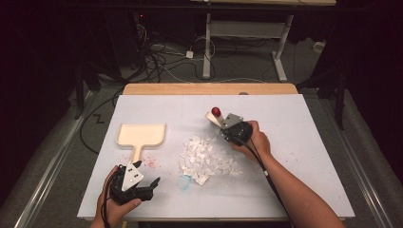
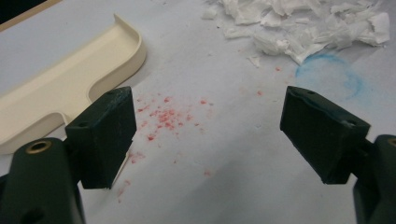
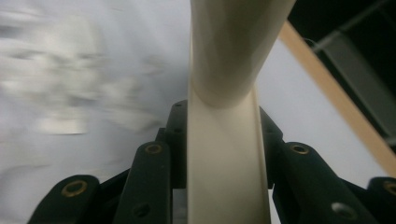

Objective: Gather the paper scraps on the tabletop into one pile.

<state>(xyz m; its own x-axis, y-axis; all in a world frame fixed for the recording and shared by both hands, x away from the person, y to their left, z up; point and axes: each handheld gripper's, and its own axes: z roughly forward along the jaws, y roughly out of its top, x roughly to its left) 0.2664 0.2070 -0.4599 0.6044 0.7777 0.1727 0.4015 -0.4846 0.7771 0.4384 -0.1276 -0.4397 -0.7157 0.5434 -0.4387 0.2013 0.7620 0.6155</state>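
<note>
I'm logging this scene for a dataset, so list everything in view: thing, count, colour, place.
Dustpan: one, cream, on the mat's left half, handle toward the person.
Paper scraps: one heap, white, mid-mat.
Brush: one, cream handle with a red end, held up behind the heap.
Red specks: scattered, beside the dustpan handle.
Blue ring mark: one, at the heap's near edge.
Mat: one, pale grey, covers the table.
Table: one, wooden edge at the far side.
Cables: several, on the floor beyond.
Left gripper: black, open, near the dustpan handle.
Right gripper: black, fingers shut on the brush handle.
</note>
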